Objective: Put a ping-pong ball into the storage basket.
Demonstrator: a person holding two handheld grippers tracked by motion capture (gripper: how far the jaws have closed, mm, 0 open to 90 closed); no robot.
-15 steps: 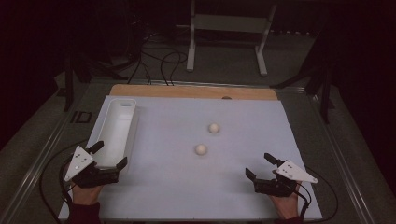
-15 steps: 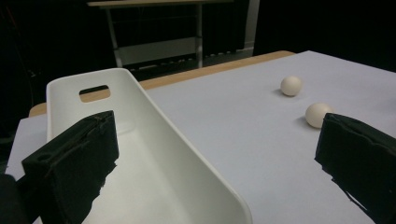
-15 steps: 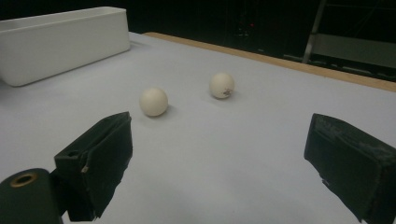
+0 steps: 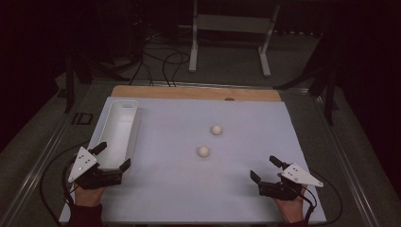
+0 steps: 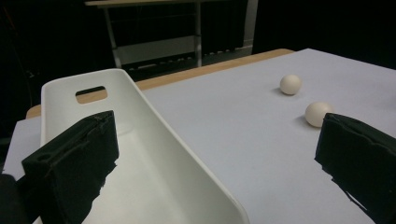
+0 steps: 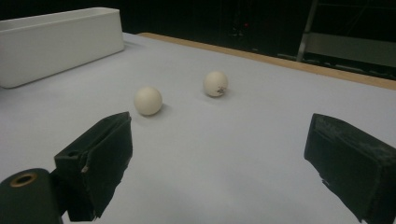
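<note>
The left gripper [image 4: 112, 157] has its jaws wide apart with nothing between them, one jaw over the white tray [image 4: 124, 109]; the right gripper [image 4: 265, 169] is likewise spread and empty; 2 white balls lie ahead of its jaws, the near ball [image 4: 203, 151] plain, the far ball [image 4: 216, 129] bearing a small dark mark too blurred to read.

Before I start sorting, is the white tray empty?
Empty: the tray shows bare white floor; both balls lie outside on the table.
</note>
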